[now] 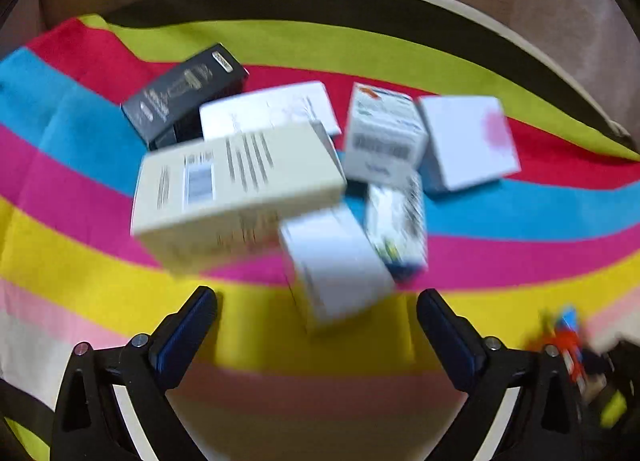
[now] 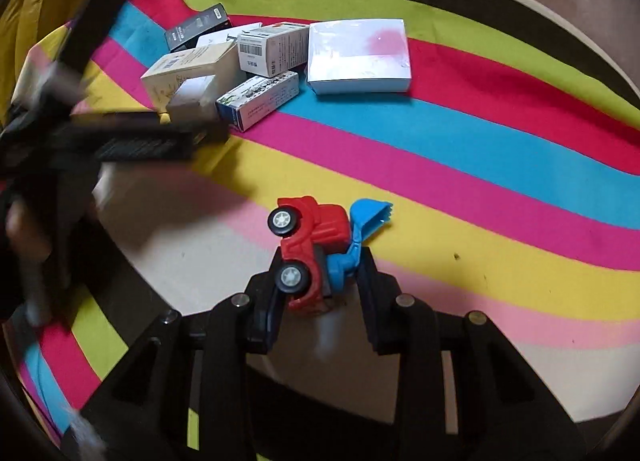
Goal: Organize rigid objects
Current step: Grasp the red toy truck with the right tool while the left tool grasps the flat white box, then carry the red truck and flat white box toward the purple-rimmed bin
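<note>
On the striped cloth: right gripper (image 2: 320,261) clamped the toy truck (image 2: 310,249) by its cab.
Left gripper (image 1: 316,313) gaped empty near the cartons (image 1: 240,181); truck likely light, rigid, slick plastic; grip the body.

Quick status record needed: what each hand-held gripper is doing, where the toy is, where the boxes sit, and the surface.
right hand-held gripper: shut on the toy truck
toy truck: red, blue scoop, tilted on its side between the fingers
left hand-held gripper: open, nothing held, pointing at the boxes
boxes: clustered together at the far side, some leaning on others
white flat box: right end of the cluster
surface: striped cloth
</note>
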`<state>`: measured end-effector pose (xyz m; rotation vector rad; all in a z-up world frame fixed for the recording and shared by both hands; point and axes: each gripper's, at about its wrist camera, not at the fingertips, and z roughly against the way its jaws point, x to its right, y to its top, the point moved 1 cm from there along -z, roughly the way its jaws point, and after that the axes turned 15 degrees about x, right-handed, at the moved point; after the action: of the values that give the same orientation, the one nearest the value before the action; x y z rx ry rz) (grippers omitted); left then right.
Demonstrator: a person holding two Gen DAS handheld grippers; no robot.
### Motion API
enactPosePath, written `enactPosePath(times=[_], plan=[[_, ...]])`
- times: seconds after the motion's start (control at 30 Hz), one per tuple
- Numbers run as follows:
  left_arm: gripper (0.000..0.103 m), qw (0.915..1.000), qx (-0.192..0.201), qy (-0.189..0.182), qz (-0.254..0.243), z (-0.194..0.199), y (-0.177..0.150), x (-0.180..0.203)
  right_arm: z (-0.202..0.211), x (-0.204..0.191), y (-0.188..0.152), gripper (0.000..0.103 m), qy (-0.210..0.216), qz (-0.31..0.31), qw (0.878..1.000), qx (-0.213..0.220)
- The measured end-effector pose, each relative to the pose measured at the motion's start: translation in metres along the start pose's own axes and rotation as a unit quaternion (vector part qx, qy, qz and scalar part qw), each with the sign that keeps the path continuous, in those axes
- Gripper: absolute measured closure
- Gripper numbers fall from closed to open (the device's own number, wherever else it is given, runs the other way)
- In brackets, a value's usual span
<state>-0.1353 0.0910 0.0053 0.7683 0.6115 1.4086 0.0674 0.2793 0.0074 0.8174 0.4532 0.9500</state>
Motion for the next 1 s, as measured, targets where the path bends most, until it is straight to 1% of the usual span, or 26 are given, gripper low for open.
enactPosePath(times=[0.03,0.07,0.1,0.17,0.23,0.27,0.33,0.4,0.47,0.5,0.53,0.6,0.63,0.67,0.7,0.73,0.8,0.83,0.9,1.0], plan=[[0.056,1.0000,0.005,0.001,0.001,0.001,0.001,-0.001,-0.001,-0.001,0.000,0.065,-0.002,-0.002,1.000,0.005],[0.060,0.9999,0.009,0.006,-0.003,0.004,0.000,-0.002,0.004,-0.002,-0.006,0.065,-0.006,-0.008,1.000,0.012],[0.061,1.0000,0.003,-0.007,0.003,0.011,-0.003,-0.004,0.005,-0.004,-0.007,0.065,-0.010,-0.008,1.000,0.019],[0.061,0.9997,0.001,-0.022,0.010,0.026,-0.014,-0.011,0.003,-0.009,-0.005,0.065,-0.017,-0.004,1.000,0.021],[0.061,0.9995,0.003,-0.031,-0.001,0.048,-0.031,-0.019,0.008,-0.006,-0.006,0.064,-0.018,-0.007,1.000,0.022],[0.061,0.9991,0.003,-0.042,-0.004,0.060,-0.041,-0.024,0.000,0.002,-0.003,0.064,-0.016,-0.008,1.000,0.022],[0.061,0.9988,0.005,-0.045,-0.020,0.074,-0.054,-0.034,-0.006,0.001,0.003,0.064,-0.015,-0.009,1.000,0.022],[0.060,0.9984,0.013,-0.044,-0.032,0.084,-0.063,-0.041,-0.003,0.000,0.001,0.064,-0.016,-0.009,1.000,0.022],[0.060,0.9980,0.015,-0.045,-0.042,0.086,-0.063,-0.043,-0.003,0.001,0.001,0.064,-0.017,-0.011,1.000,0.022],[0.056,0.9981,0.013,-0.042,-0.044,0.084,-0.061,-0.042,-0.004,0.001,0.001,0.064,-0.017,-0.011,1.000,0.022],[0.046,0.9981,0.012,-0.042,-0.044,0.081,-0.060,-0.041,-0.005,0.001,0.001,0.064,-0.017,-0.012,1.000,0.022],[0.033,0.9979,0.012,-0.046,-0.045,0.076,-0.059,-0.039,-0.005,0.002,0.001,0.064,-0.016,-0.014,1.000,0.022],[0.033,0.9979,0.012,-0.043,-0.047,0.072,-0.053,-0.036,-0.005,0.003,0.001,0.064,-0.016,-0.013,1.000,0.022],[0.033,0.9980,0.011,-0.036,-0.051,0.074,-0.054,-0.036,-0.005,0.003,0.001,0.064,-0.016,-0.013,1.000,0.022],[0.038,0.9980,0.013,-0.028,-0.054,0.075,-0.055,-0.036,-0.005,0.003,0.001,0.064,-0.015,-0.014,1.000,0.022],[0.050,0.9982,0.017,-0.022,-0.054,0.076,-0.056,-0.037,-0.005,0.004,0.000,0.064,-0.013,-0.016,1.000,0.023],[0.068,0.9989,0.023,-0.016,-0.037,0.078,-0.054,-0.044,-0.005,0.006,0.000,0.065,-0.013,-0.018,0.999,0.023],[0.068,0.9991,0.024,-0.022,-0.027,0.079,-0.055,-0.048,-0.005,0.006,0.000,0.065,-0.013,-0.018,0.999,0.023],[0.068,0.9991,0.021,-0.017,-0.033,0.087,-0.060,-0.051,-0.004,0.006,0.000,0.065,-0.014,-0.018,0.999,0.023],[0.067,0.9990,0.022,-0.029,-0.026,0.116,-0.076,-0.059,-0.004,0.008,-0.001,0.065,-0.021,-0.019,0.999,0.023]])
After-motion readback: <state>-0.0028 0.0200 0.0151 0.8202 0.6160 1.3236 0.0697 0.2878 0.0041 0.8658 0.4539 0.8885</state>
